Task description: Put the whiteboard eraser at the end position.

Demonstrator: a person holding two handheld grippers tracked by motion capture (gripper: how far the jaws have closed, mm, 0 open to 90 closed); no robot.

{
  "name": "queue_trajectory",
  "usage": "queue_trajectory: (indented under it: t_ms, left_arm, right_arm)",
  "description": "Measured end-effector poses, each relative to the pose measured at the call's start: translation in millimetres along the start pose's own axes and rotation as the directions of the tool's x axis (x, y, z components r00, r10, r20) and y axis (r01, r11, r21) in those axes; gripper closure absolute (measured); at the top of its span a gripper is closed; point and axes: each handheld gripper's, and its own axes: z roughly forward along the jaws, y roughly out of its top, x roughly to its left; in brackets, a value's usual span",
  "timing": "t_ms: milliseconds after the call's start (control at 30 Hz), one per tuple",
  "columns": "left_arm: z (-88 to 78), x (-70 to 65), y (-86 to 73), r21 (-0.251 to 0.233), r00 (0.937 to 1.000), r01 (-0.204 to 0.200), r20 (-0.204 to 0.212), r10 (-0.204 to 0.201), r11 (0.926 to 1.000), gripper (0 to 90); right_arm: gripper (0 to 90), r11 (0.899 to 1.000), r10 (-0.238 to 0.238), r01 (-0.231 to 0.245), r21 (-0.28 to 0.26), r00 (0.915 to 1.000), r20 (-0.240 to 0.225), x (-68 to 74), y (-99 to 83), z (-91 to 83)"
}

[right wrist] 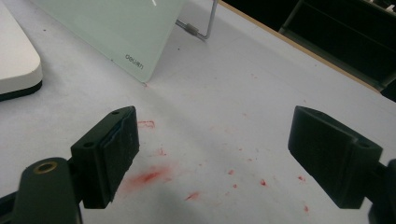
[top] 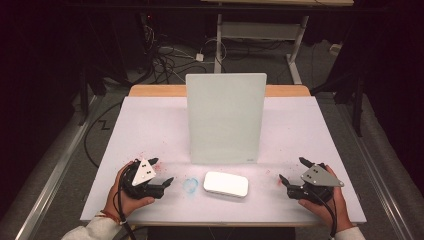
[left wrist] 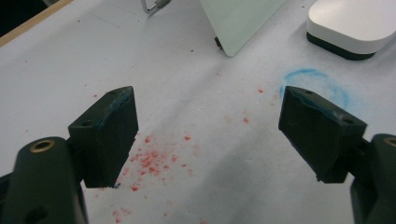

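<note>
Behind the glass board (right wrist: 107,28), a wire stand (right wrist: 205,25); both grippers (top: 159,172) (top: 295,172) agape, empty.

A smooth, frosted glass-like board (top: 225,117) is propped on a thin metal wire stand (right wrist: 205,28). The white table cover (top: 150,125) looks matt and is stained red and blue. A glossy white plastic-looking block (top: 226,184) is seen, and matt black jaws.

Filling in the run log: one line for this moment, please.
left gripper: open, empty | right gripper: open, empty | white eraser: between them | glass board: upright

Upright glass board (top: 225,117) — white eraser (top: 226,184) before it
</note>
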Motion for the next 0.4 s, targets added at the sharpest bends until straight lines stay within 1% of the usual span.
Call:
queue_trajectory:
  t_ms: [167,400]
  left_arm:
    - [0.7,0.4,1.5,0.001,1.0,-0.001,-0.005,0.001,1.0,19.3]
    - [2.8,0.9,2.5,0.009,1.0,-0.002,-0.007,0.002,1.0,19.3]
  right_arm:
    - [17.2,1.0,-0.016,0.016,0.005,0.9998,-0.007,1.2,-1.2,0.2]
    - [17.1,1.0,-0.014,0.014,0.011,0.9998,-0.01,0.4,-2.5,0.8]
